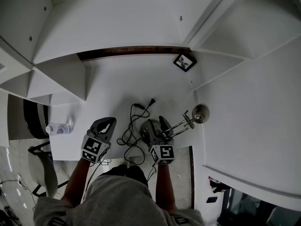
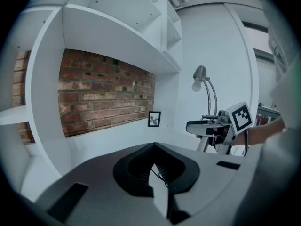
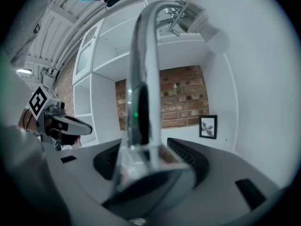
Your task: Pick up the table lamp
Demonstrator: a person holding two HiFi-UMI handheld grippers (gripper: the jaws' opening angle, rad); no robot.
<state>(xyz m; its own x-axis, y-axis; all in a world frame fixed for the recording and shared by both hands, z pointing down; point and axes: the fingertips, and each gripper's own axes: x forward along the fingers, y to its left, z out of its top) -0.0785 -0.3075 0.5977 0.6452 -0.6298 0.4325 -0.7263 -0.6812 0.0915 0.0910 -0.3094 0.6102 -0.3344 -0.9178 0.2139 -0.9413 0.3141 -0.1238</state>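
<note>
The right tongs [image 1: 157, 126] are pinching the lamp [image 1: 187, 122] low on its stem at the desk's [image 1: 117, 86] near edge; the left tongs [image 1: 106, 123] are hovering pressed together.

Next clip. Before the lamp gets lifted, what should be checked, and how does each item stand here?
1. Right gripper jaws closed on the table lamp stem: ok.
2. Plug out of any socket, lying on the desk: ok.
3. Cord free to trail without snagging: cannot tell.
4. Left gripper empty, jaws shut, apart from the table lamp: ok.
5. Headroom under the shelf: cannot tell.
</note>
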